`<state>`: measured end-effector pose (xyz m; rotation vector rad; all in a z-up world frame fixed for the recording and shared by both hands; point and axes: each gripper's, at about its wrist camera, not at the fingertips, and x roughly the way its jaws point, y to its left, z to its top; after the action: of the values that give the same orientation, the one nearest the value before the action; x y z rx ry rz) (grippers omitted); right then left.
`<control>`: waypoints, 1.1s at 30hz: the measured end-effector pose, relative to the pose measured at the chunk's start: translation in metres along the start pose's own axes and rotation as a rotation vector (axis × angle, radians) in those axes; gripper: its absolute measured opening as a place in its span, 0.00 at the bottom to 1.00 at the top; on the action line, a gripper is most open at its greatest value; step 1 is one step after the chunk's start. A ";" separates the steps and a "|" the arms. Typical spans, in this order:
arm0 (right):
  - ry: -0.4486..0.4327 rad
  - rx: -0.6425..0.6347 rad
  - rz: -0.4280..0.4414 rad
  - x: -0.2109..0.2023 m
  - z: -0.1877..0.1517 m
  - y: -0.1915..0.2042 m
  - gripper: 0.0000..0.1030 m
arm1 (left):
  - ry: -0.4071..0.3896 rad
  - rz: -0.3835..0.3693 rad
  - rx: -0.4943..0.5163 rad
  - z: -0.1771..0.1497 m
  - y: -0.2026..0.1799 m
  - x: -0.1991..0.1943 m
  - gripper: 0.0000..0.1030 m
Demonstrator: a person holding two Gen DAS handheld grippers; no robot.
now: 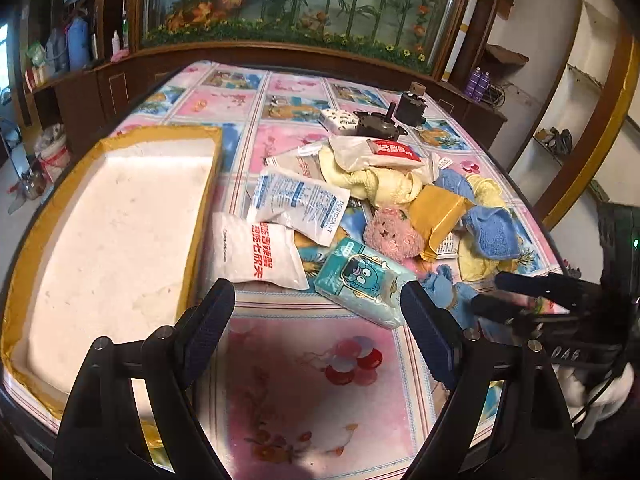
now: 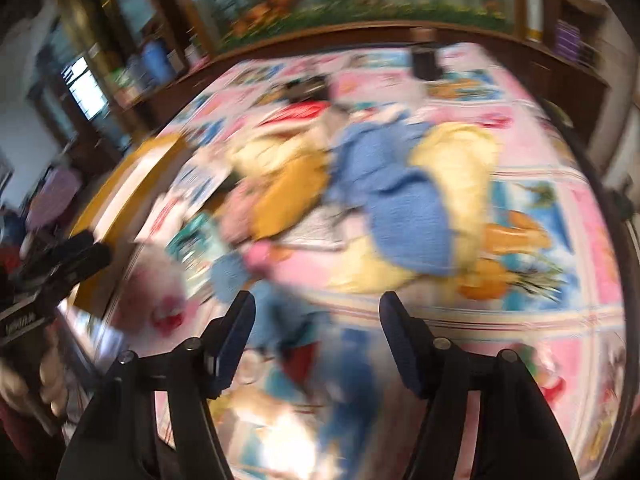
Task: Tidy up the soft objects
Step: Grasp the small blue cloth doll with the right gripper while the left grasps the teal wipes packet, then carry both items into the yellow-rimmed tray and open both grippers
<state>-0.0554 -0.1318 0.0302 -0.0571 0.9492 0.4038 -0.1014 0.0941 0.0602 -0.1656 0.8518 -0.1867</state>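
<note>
Ahead of the left gripper (image 1: 318, 312), one white sachet (image 1: 298, 202) reads "DESICCANT" (the remaining print is too small to read).

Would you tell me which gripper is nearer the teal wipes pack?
Left. The left gripper hovers open just before the wipes pack; the right gripper sits off to its right.

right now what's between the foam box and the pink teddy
In the left wrist view, two white packets lie between the foam box and the pink teddy: the red-lettered pouch nearest the box, and the desiccant pack just behind it.
</note>
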 end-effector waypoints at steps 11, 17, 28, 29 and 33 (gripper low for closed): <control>0.022 -0.033 0.030 0.027 0.006 0.011 0.27 | 0.108 -0.027 -0.059 0.010 -0.019 0.036 0.84; 0.003 0.047 0.036 0.004 -0.018 -0.015 0.27 | 0.125 0.110 -0.022 0.021 -0.034 0.079 0.84; 0.000 0.035 0.048 0.004 -0.021 -0.005 0.27 | 0.136 0.071 0.127 0.012 -0.066 0.093 0.12; -0.003 0.034 0.048 0.002 -0.022 -0.003 0.27 | 0.148 0.036 0.094 0.012 -0.061 0.090 0.12; -0.016 0.023 0.047 -0.007 -0.024 0.005 0.27 | 0.129 -0.075 0.029 0.005 -0.050 0.071 0.12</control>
<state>-0.0790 -0.1348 0.0224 -0.0109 0.9404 0.4365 -0.0574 0.0299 0.0225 -0.1595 0.9710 -0.2819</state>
